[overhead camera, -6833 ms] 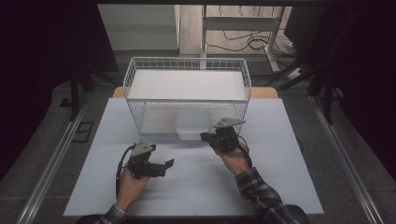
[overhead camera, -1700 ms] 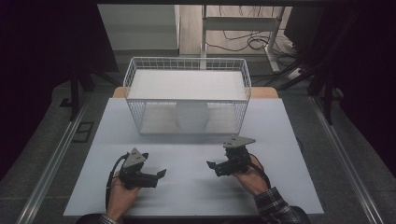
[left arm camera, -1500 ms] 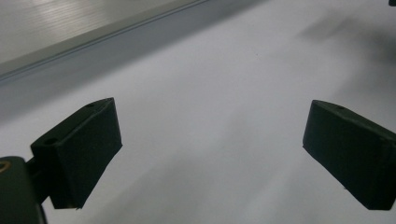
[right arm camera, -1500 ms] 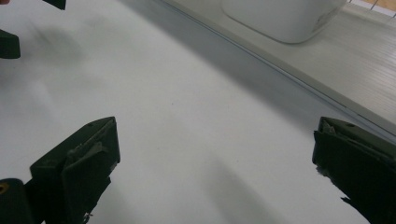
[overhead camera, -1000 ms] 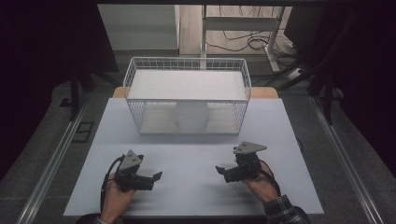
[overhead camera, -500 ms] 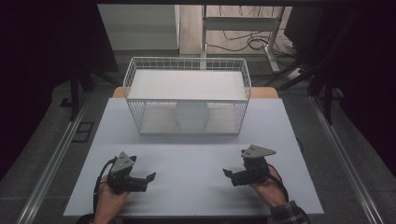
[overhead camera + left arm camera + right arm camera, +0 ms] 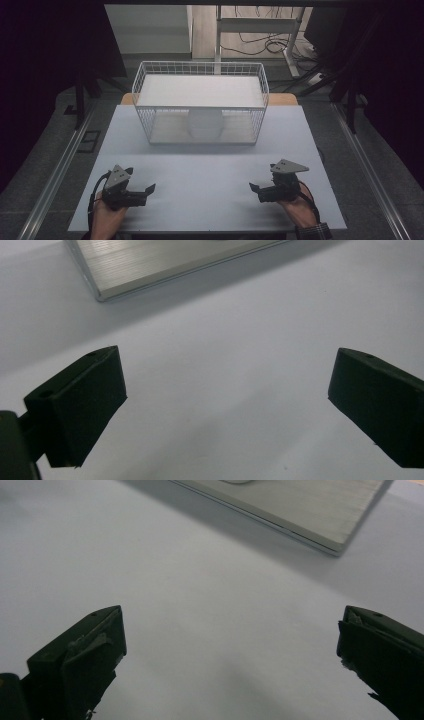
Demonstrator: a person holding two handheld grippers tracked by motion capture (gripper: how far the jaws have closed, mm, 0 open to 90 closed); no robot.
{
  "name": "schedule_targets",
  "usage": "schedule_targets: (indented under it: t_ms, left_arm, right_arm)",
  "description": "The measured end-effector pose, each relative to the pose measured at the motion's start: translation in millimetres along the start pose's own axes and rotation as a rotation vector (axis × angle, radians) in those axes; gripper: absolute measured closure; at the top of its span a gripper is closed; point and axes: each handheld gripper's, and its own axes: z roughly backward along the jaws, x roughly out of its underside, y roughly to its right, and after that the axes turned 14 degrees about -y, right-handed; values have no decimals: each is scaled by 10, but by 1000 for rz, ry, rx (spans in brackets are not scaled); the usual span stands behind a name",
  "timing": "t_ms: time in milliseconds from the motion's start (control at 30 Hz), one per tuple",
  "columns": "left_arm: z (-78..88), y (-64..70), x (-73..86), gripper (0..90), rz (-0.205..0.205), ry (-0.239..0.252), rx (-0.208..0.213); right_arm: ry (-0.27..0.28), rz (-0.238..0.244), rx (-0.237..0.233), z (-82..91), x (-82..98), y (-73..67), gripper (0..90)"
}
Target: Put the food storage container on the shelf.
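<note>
Pale object (image 7: 204, 123) blurred behind basket (image 7: 150, 107) mesh

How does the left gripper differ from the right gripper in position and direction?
The left gripper sits near the table's front-left corner, the right gripper near its front-right. The left gripper points right, the right gripper points left. Both are open, empty, and facing each other.
</note>
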Motion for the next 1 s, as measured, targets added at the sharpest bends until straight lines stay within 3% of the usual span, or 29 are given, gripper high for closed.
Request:
schedule_targets:
  t_ms: [533,1000]
  left_arm:
    - [32,-62,90,16,17,-2,-4]
    - [-73,-106,139,12,42,-87,29]
  right_arm:
    - [2,-86,48,162,296,143,0]
    - [-62,-117,70,171,475,193,0]
